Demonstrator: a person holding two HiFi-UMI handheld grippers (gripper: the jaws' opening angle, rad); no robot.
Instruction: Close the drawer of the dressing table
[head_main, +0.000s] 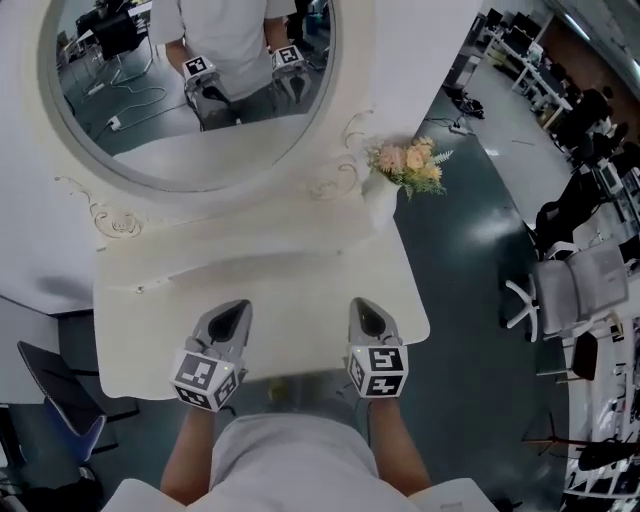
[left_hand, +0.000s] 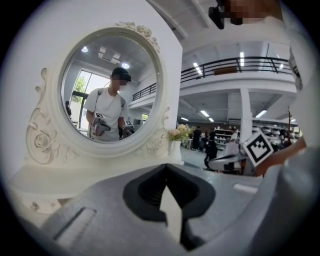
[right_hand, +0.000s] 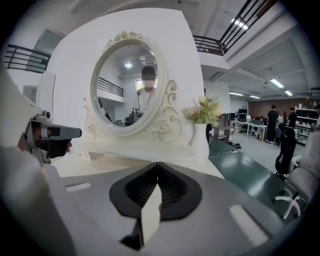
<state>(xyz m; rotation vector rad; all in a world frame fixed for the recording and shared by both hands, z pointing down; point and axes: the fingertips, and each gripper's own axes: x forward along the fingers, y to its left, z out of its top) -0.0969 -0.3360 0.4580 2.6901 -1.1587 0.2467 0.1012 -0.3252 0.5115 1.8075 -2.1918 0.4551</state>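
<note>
The white dressing table stands in front of the person, its round mirror rising from the back edge of the tabletop. A vase of pale flowers stands at the back right corner.

Both forearms reach forward from the bottom of the head view, roughly parallel and well apart. They hold the two grippers side by side over the near edge of the tabletop, pointing at the mirror. The left gripper sits towards the near left corner with its marker cube hanging off the edge. Its jaws are pressed together at the tips with nothing between them. The right gripper is level with it, right of the middle of the near edge. Its jaws also meet at the tips and hold nothing.

A grey, shadowed strip of what looks like the drawer shows just under the near edge, between the two grippers and above the person's shirt. Whether it is fully pushed in cannot be told. Neither gripper visibly touches it.
</note>
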